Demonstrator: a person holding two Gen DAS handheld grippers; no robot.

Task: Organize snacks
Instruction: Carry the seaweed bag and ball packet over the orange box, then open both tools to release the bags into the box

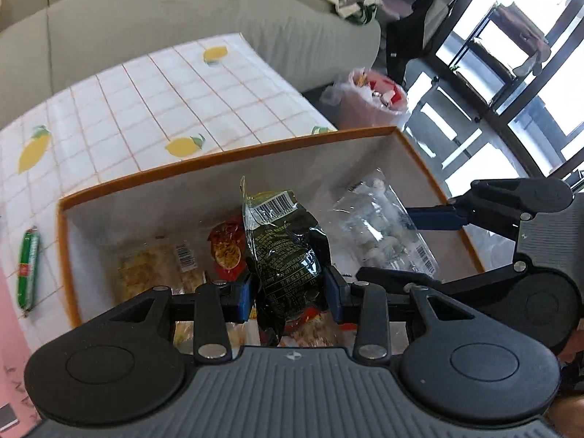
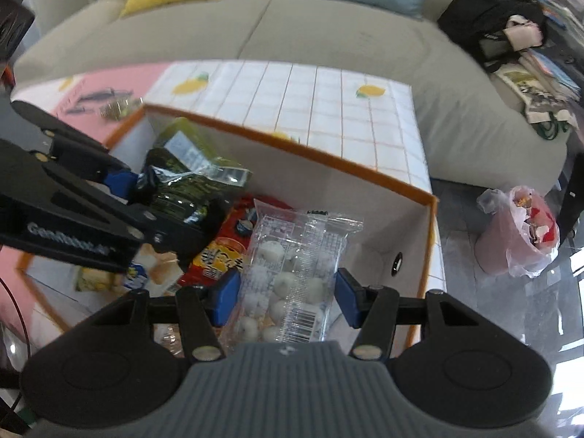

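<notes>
My left gripper (image 1: 289,295) is shut on a dark green snack packet (image 1: 284,241) with a barcode label, held upright inside an orange-rimmed box (image 1: 219,155). My right gripper (image 2: 286,299) is shut on a clear packet of white round sweets (image 2: 292,266), also over the box (image 2: 328,160). Each view shows the other tool: the right gripper (image 1: 398,244) with the clear packet (image 1: 376,226), and the left gripper (image 2: 168,197) with the green packet (image 2: 182,182). On the box floor lie a red packet (image 1: 228,252) and a pale biscuit packet (image 1: 153,266).
The box stands on a lemon-print checked tablecloth (image 1: 146,109). A green sausage stick (image 1: 28,268) lies on the cloth left of the box. A beige sofa (image 2: 328,25) runs behind the table. A bin with a pink bag (image 2: 518,233) stands on the floor to the right.
</notes>
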